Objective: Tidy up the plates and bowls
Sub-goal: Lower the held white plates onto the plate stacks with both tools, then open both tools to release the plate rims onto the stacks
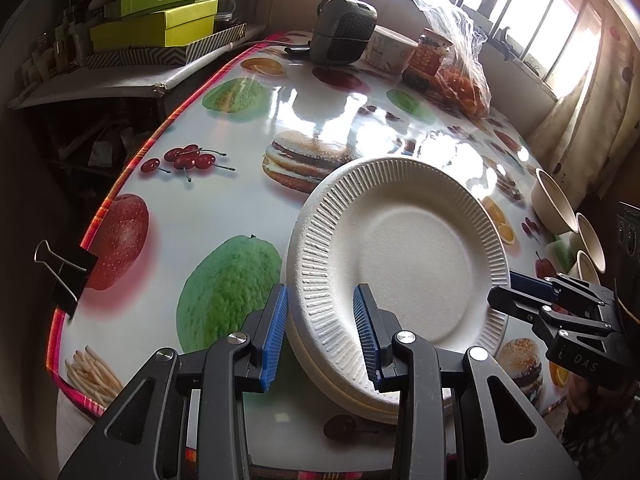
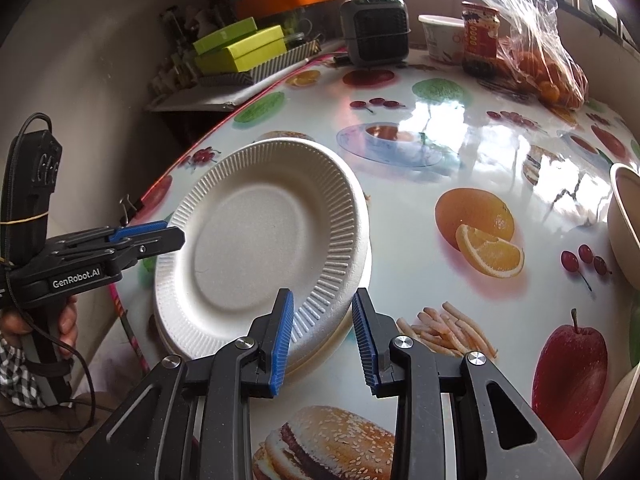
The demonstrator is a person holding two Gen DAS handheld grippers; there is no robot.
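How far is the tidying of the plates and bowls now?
Done: paper plates lie in one stack on the fruit-print table. In hand: the left hand-held gripper and the right hand-held gripper straddle the stack's rim; no firm grip shows. Left: the bowls stand apart at the table's edge.

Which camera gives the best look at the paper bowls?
The left wrist view: three paper bowls line up at the table's right edge. The right wrist view shows only parts of bowls cut off at its right border.

Glossy fruit-print table (image 1: 224, 208) — plate stack (image 1: 404, 256), bowls (image 1: 554, 204), jar (image 1: 430, 58), heater (image 1: 344, 30).
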